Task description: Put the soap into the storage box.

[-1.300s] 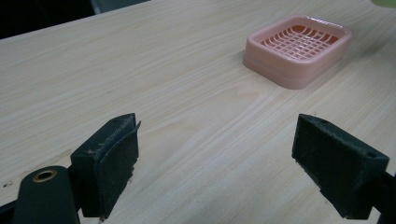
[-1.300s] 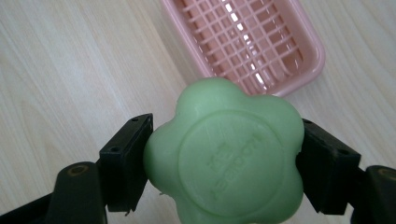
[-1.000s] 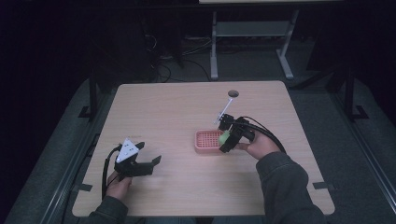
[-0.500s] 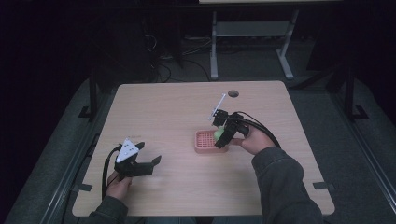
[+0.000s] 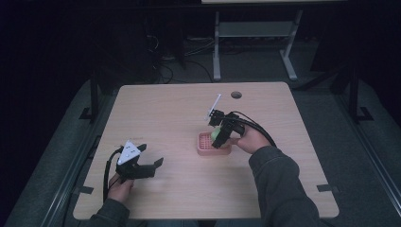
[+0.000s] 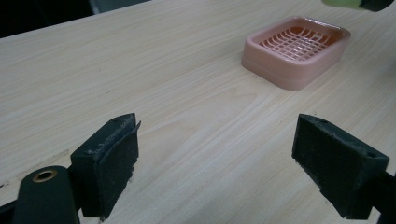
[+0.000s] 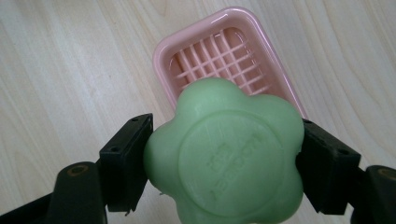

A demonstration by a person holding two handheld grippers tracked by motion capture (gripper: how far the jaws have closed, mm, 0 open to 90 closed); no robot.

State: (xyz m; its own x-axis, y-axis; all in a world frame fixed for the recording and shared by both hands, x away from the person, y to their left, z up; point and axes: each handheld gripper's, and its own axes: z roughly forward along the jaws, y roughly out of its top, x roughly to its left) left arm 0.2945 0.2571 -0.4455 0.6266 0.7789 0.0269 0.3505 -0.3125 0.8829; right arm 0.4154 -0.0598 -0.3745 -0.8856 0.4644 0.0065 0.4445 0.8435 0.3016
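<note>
R gripper (image 7: 224,163) – jaws clamp green soap (image 7: 224,154) above pink dish (image 7: 224,51) | L gripper (image 6: 224,163) – jaws apart

Left gripper (image 5: 152,166) — jaws spread wide, held low near the table edge; right gripper (image 7: 224,154) — jaws clamped, raised mid-table.

A green, flower-shaped soap (image 7: 224,154) with a round embossed stamp on its face is raised just above the pink soap dish (image 7: 275,77). The dish, rectangular with rounded corners and a grid floor, lies flat right of the desk's middle.
</note>
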